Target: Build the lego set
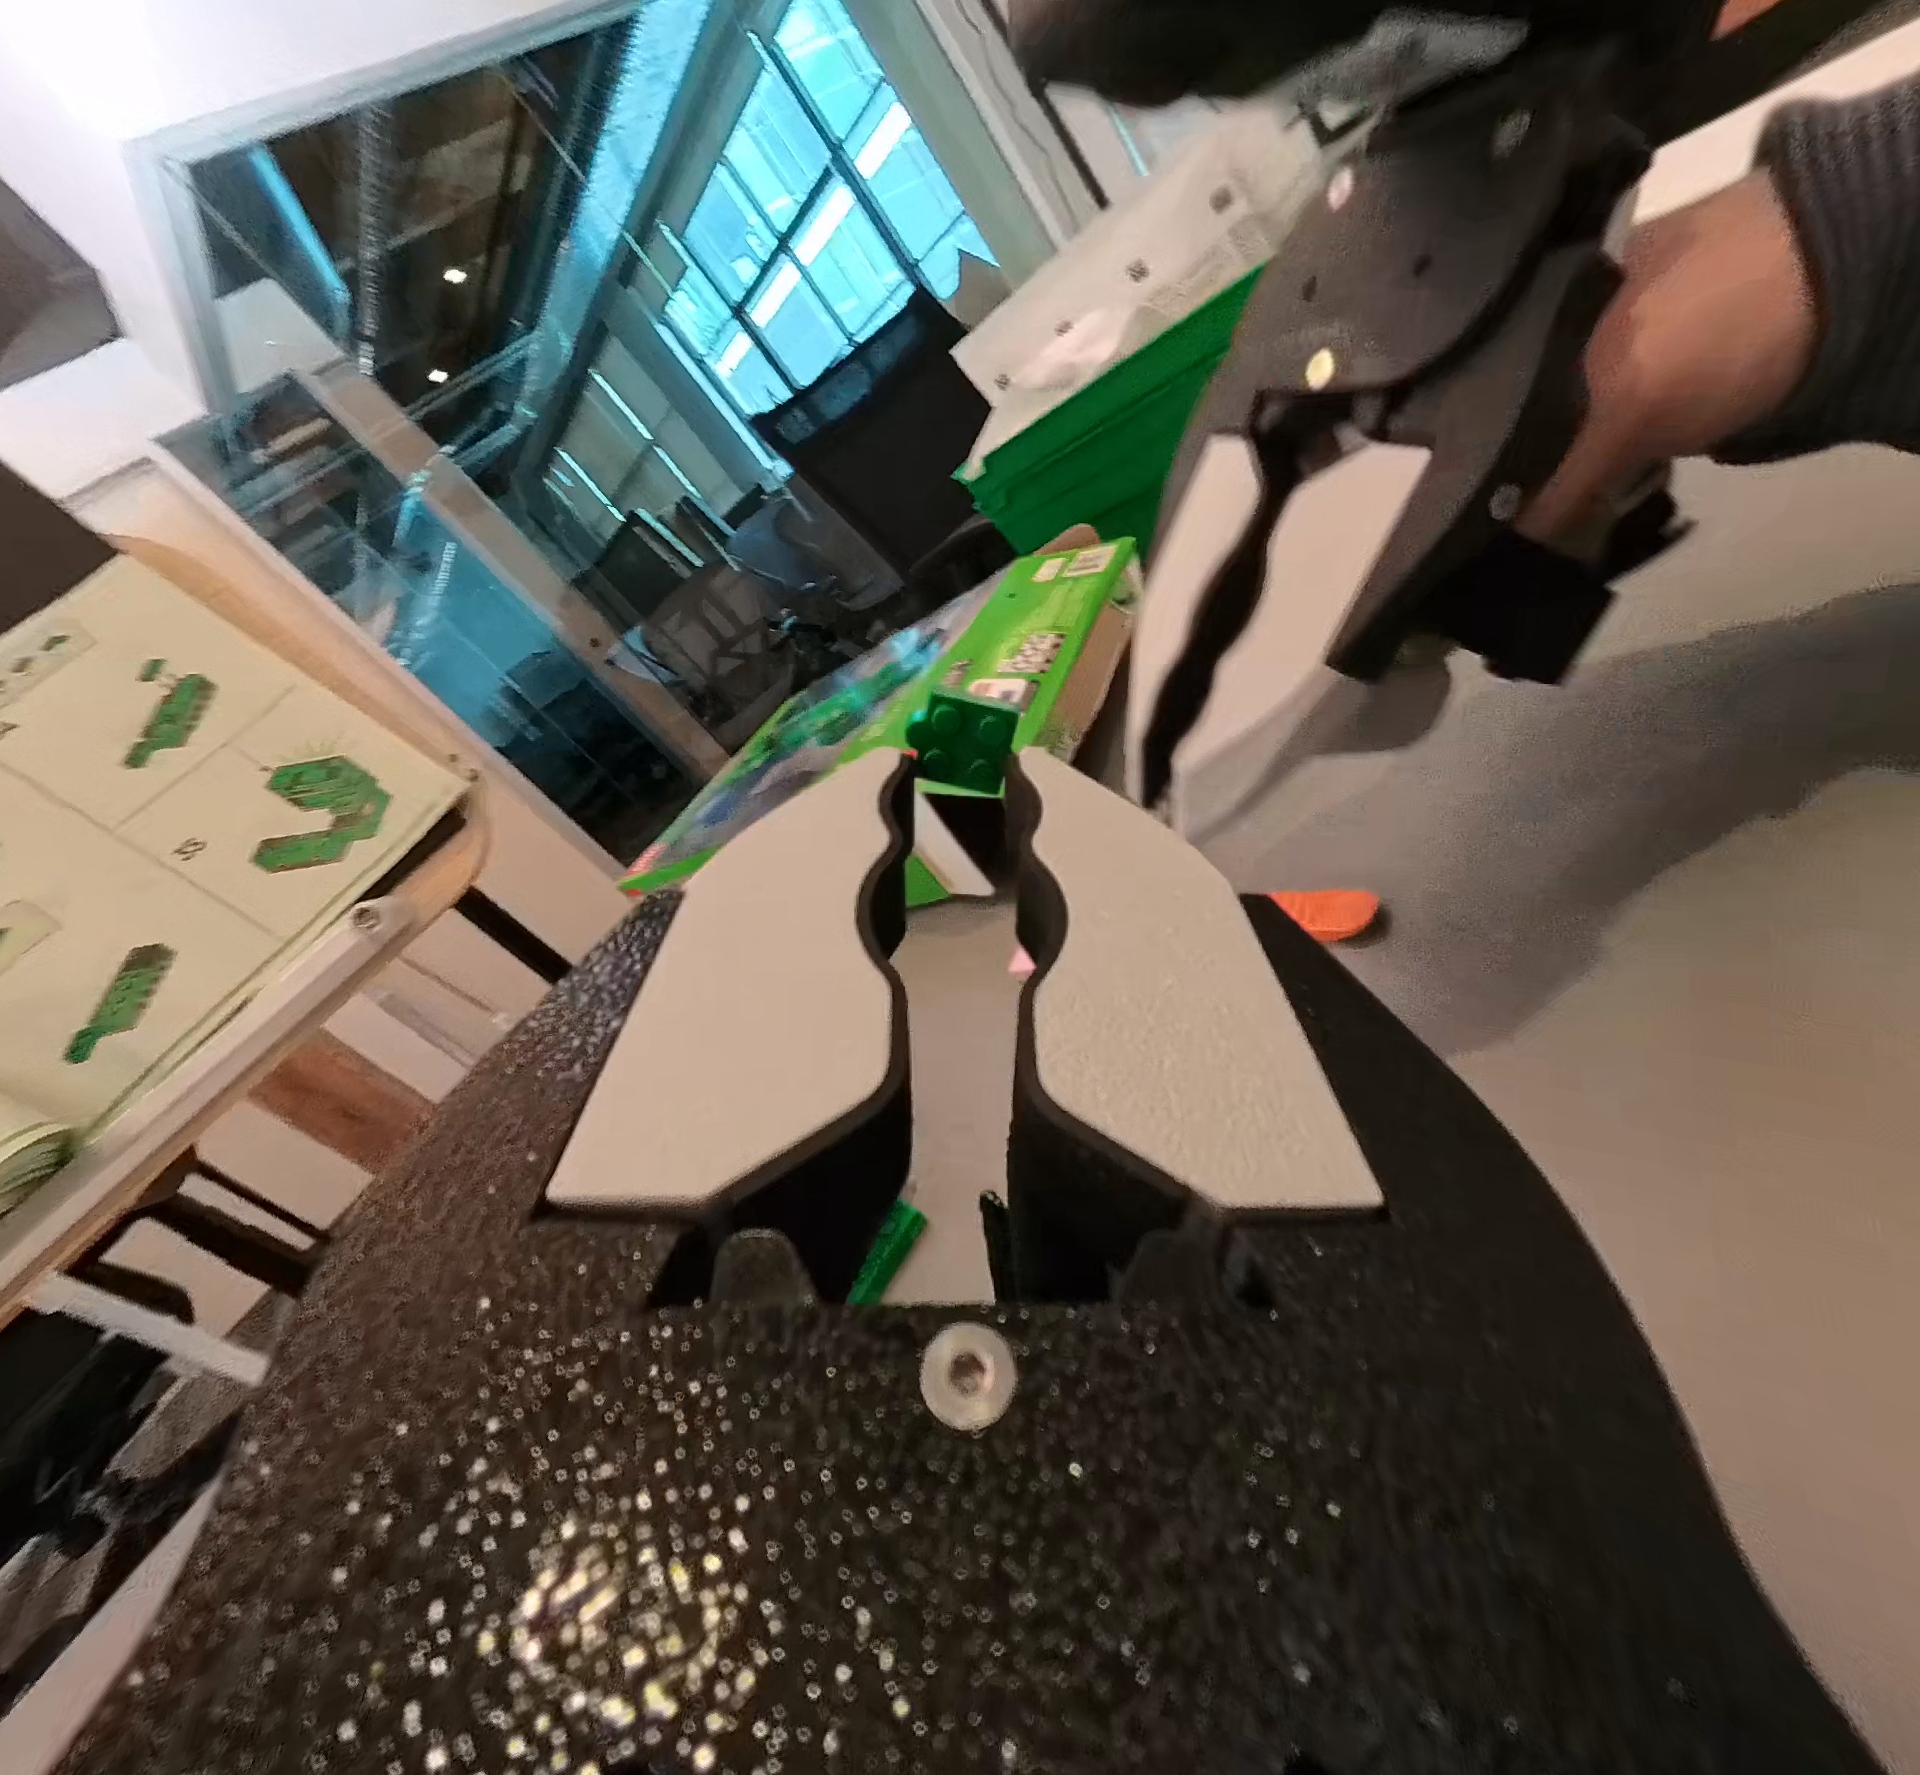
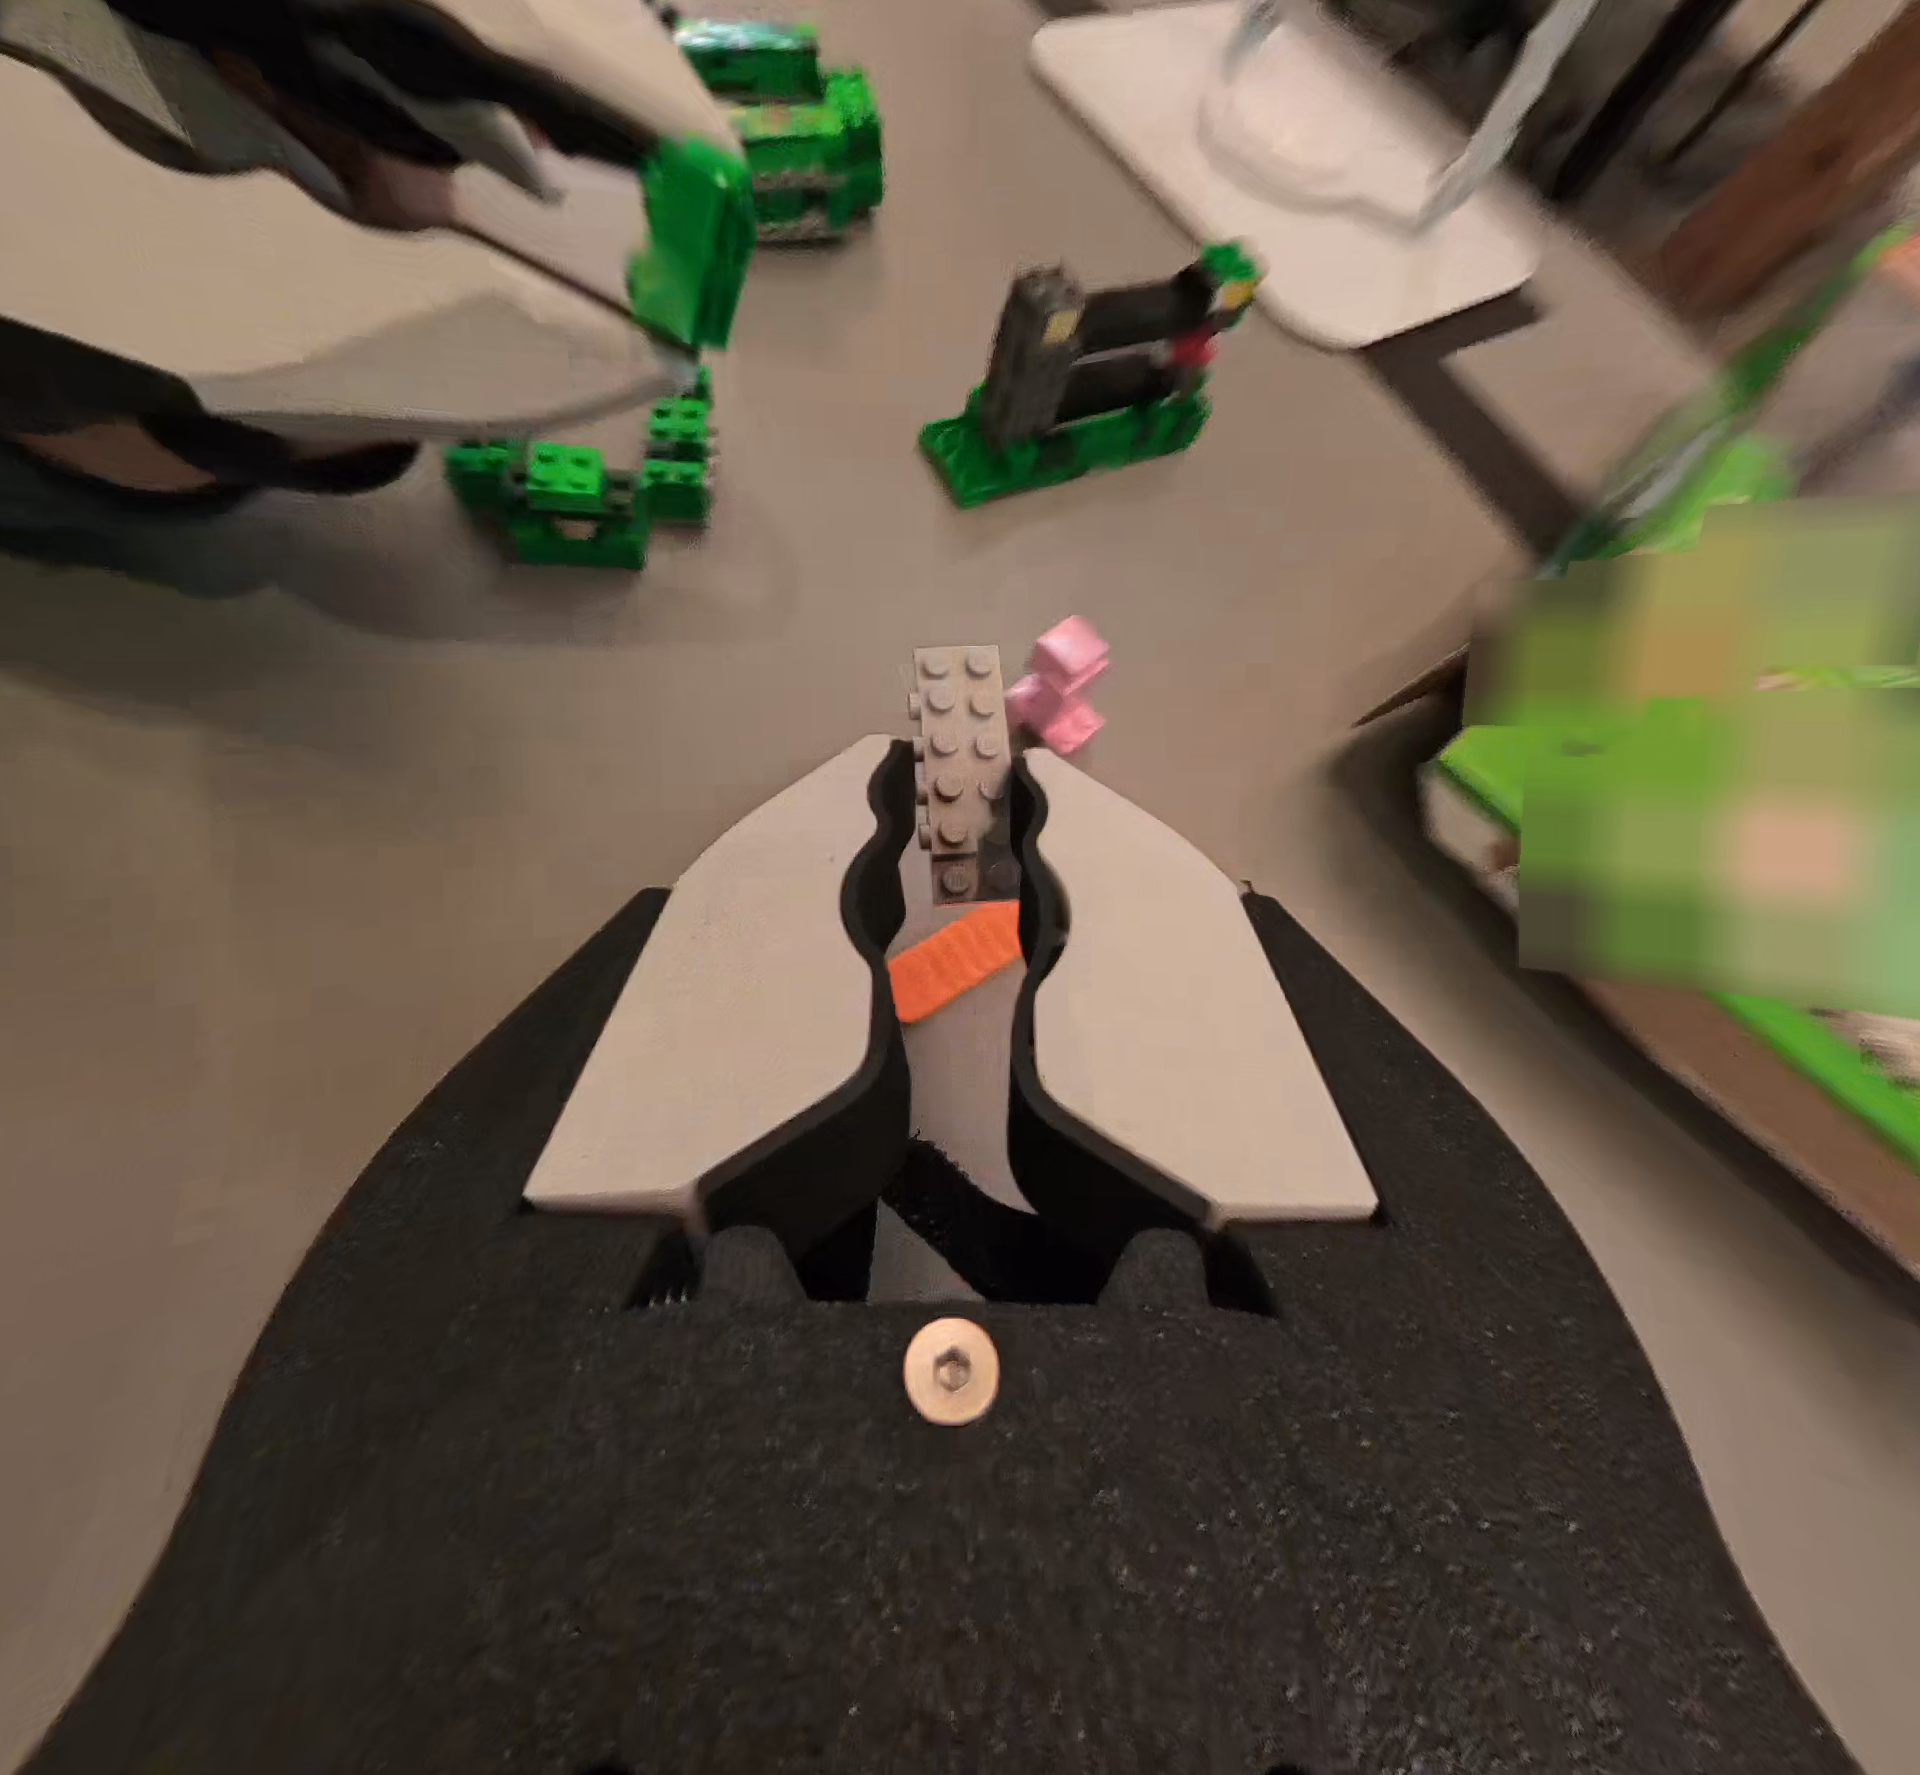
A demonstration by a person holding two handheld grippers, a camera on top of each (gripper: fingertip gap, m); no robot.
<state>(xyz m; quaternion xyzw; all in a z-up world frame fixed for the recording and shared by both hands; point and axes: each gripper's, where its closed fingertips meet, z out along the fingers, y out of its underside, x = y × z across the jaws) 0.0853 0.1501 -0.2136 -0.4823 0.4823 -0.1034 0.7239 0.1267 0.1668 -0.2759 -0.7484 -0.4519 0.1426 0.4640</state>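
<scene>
surface: grey table (image 2: 312, 790) with green builds
left gripper (image 1: 961, 775): clamps green brick (image 1: 966, 749)
right gripper (image 2: 961, 769): clamps grey plate (image 2: 961, 749), near pink piece (image 2: 1060, 686)
progress: partly built, bricks unplaced

Left gripper (image 1: 961, 769) clamps brick (image 1: 966, 746) at fingertips, box (image 1: 940, 686) behind it, instruction booklet (image 1: 197, 821) far left on side table. Right gripper (image 2: 961, 769) grips studded plate (image 2: 961, 759) between fingertips; small figure (image 2: 1065, 686) just right of plate, ridged tool (image 2: 951, 972) on table (image 2: 312, 842) beneath jaws. Ahead: low build (image 2: 582, 489) at left, taller build (image 2: 1081, 385) at right, well apart.
</scene>
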